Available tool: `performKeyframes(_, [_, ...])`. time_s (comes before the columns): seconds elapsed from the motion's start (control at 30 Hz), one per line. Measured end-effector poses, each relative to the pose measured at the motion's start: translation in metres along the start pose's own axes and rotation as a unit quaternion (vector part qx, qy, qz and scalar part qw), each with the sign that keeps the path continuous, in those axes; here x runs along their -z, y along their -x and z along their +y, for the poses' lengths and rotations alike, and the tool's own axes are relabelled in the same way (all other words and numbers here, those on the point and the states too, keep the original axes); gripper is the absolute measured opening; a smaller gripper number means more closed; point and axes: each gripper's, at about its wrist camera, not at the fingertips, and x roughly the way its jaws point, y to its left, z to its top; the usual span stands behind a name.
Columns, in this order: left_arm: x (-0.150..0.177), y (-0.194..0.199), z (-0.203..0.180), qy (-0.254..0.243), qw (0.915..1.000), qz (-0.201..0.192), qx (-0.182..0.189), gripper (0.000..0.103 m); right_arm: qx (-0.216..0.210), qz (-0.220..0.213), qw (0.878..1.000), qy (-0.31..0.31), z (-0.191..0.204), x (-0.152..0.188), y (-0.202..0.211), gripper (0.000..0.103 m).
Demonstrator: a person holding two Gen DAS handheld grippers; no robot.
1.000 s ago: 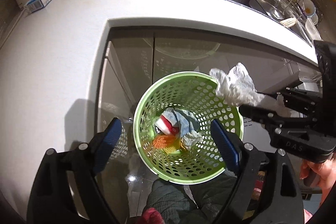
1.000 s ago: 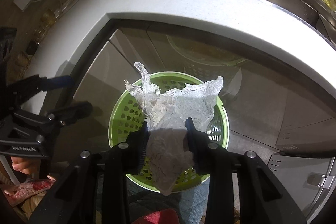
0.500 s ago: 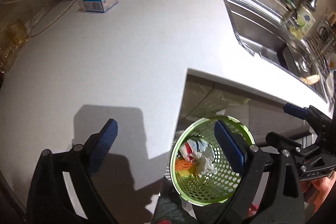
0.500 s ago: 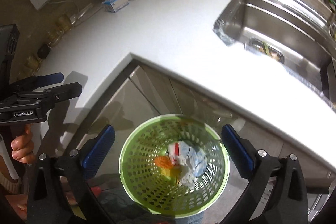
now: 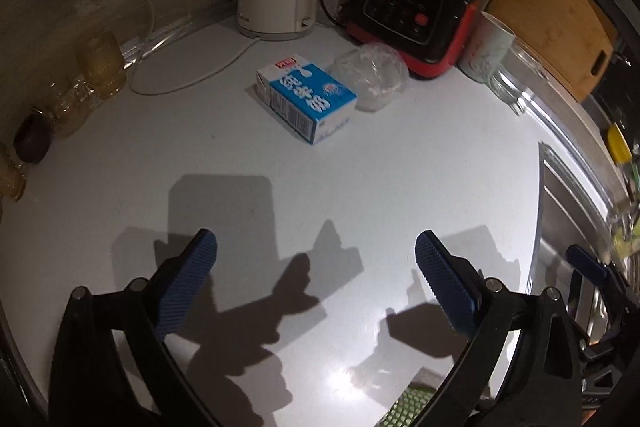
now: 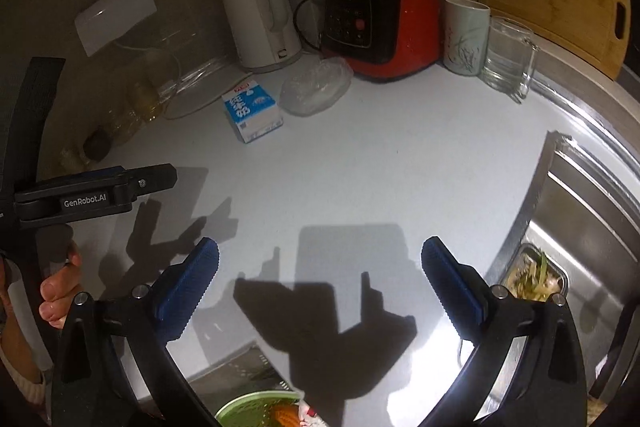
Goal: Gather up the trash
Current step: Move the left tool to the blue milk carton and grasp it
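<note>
White tabletop [image 5: 360, 187] fills the left wrist view, where the left tongs [image 5: 316, 255] hang spread and empty; a blue milk carton [image 5: 308, 101] lies at 12 o'clock, crumpled plastic wrap [image 5: 374, 77] just beside it. From the right wrist, the right tongs [image 6: 320, 261] gape empty too, the green basket [image 6: 244, 409] at 6 o'clock.

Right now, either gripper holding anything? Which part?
Nothing held. Left gripper and right gripper are both open with bare fingers over the white counter; the milk carton lies untouched.
</note>
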Motion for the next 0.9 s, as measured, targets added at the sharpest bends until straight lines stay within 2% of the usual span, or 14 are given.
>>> performKeyframes(0.2, [-0.051, -0.048, -0.003, 0.06, 0.9978, 0.004, -0.026, 0.095, -0.011, -0.001, 1.0, 0.023, -0.016, -0.047, -0.049, 0.101])
performKeyframes(0.4, [-0.089, -0.088, -0.004, 0.11, 0.9924, 0.008, -0.054, 0.095, -0.018, 0.008, 0.999, 0.033, -0.03, -0.074, -0.093, 0.101])
performKeyframes(0.63, [-0.113, -0.118, -0.007, 0.144, 0.9862, 0.01, -0.081, 0.095, -0.035, 0.014, 0.999, 0.025, -0.044, -0.081, -0.117, 0.101])
performKeyframes(0.9, [-0.123, -0.147, -0.008, 0.175, 0.977, 0.031, -0.118, 0.095, -0.048, 0.022, 0.999, 0.011, -0.057, -0.08, -0.132, 0.101])
